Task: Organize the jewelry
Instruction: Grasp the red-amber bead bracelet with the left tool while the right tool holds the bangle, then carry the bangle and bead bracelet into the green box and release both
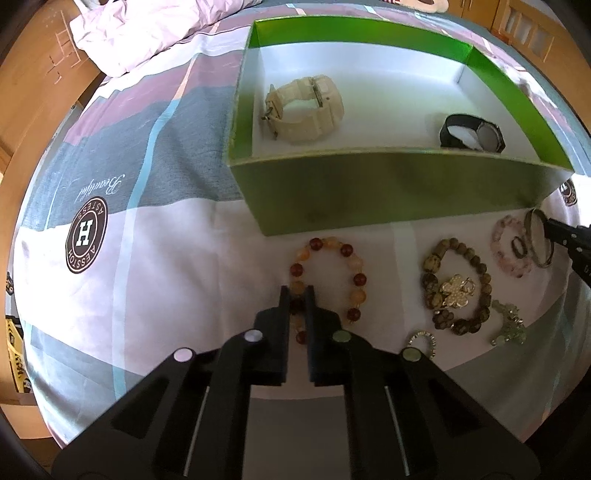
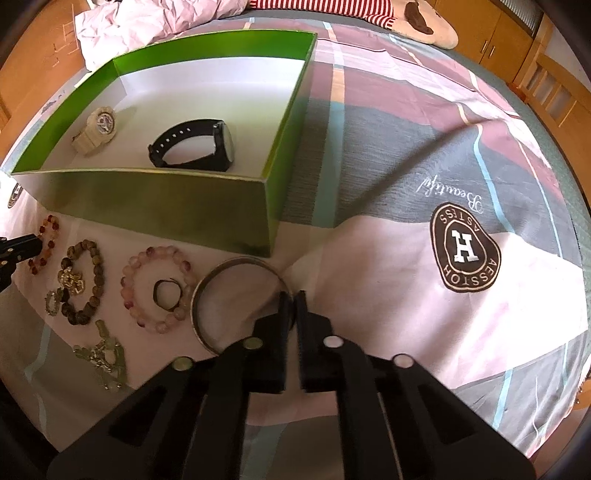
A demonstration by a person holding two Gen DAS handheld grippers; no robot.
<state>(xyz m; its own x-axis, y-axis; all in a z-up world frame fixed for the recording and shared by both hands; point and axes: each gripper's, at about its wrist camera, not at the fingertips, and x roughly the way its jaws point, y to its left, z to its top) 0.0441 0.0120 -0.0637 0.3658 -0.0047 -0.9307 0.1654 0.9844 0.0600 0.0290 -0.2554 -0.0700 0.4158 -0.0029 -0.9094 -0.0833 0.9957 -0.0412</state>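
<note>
A green box (image 1: 369,192) (image 2: 166,210) on the bed holds a cream watch (image 1: 304,109) (image 2: 96,129) and a black watch (image 1: 472,133) (image 2: 195,147). My left gripper (image 1: 297,295) is shut on the red-and-amber bead bracelet (image 1: 354,266) (image 2: 46,240) lying in front of the box. My right gripper (image 2: 293,299) is shut on the rim of a silver bangle (image 2: 207,291) (image 1: 539,240), which rests on the sheet beside a pink bead bracelet (image 2: 147,273) (image 1: 506,240).
Also on the sheet lie a brown bead bracelet (image 1: 458,291) (image 2: 85,284) with a gold flower charm, a small dark ring (image 2: 166,293), a small silver ring (image 1: 424,343), and a pale green piece (image 1: 509,325) (image 2: 103,362). A crumpled quilt (image 1: 147,33) lies behind.
</note>
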